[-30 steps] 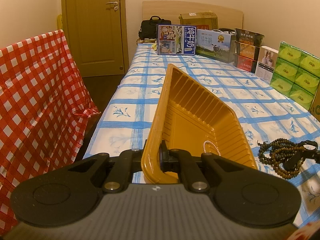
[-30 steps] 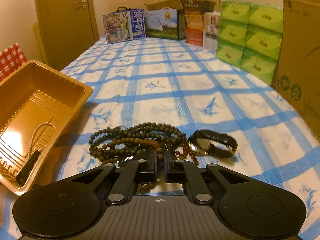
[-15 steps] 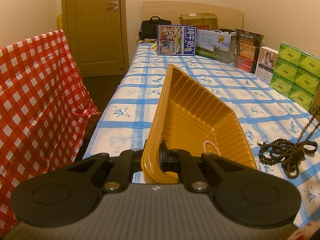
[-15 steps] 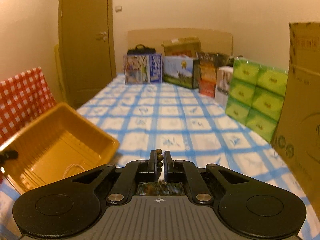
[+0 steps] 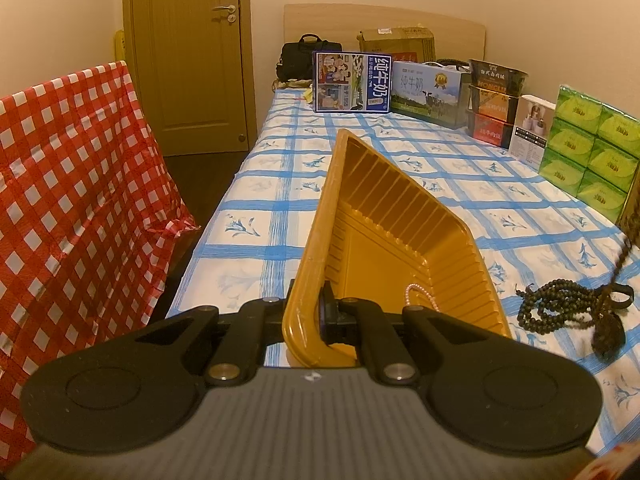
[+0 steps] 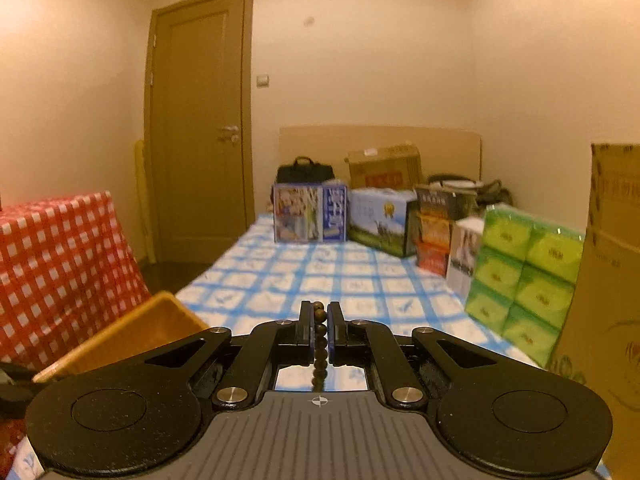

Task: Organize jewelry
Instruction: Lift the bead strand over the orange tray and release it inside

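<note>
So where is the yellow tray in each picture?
Left wrist view: the yellow tray fills the centre, its near rim pinched by the left hand-held gripper.
Right wrist view: only a corner shows, lower left.
Shared landmark: the blue milk box.

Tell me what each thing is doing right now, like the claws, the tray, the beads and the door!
Left claw: shut on the tray rim.
Orange tray: tilted, one side raised.
Pearl bracelet: lying inside the tray.
Right claw: shut on a bead strand.
Dark bead necklace: partly lifted, one strand pulled upward, the rest heaped on the cloth.
Door: closed.
</note>
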{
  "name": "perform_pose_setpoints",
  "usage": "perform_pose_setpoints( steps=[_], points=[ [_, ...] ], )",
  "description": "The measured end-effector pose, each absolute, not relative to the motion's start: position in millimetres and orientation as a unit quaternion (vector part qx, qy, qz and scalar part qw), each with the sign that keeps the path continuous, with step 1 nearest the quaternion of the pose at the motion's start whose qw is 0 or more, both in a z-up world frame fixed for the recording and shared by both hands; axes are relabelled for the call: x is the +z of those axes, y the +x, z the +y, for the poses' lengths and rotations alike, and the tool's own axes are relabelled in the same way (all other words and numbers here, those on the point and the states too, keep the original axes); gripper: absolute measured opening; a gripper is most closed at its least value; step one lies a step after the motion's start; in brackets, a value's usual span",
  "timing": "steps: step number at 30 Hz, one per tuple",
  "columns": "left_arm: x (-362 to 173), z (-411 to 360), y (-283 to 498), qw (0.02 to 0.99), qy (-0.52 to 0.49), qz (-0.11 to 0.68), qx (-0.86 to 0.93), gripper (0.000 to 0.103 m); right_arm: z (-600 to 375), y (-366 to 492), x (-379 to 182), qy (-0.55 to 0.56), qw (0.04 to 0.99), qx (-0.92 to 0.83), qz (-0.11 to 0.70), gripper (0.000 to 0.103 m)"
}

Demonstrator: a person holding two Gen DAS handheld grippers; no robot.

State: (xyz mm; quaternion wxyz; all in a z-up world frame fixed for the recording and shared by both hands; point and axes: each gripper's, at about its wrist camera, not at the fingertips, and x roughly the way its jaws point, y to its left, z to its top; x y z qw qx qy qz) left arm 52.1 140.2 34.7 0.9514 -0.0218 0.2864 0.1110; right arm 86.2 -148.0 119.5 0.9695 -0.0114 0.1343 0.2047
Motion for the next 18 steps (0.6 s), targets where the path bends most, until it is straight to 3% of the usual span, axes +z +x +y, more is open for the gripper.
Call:
perform_pose_setpoints(
  steps=[18],
  points=[
    [36, 139, 52, 0.951, -0.022, 0.286, 0.111, 0.007, -90, 90, 152, 0.013, 0.940, 0.317, 0.121, 0.006]
  ],
)
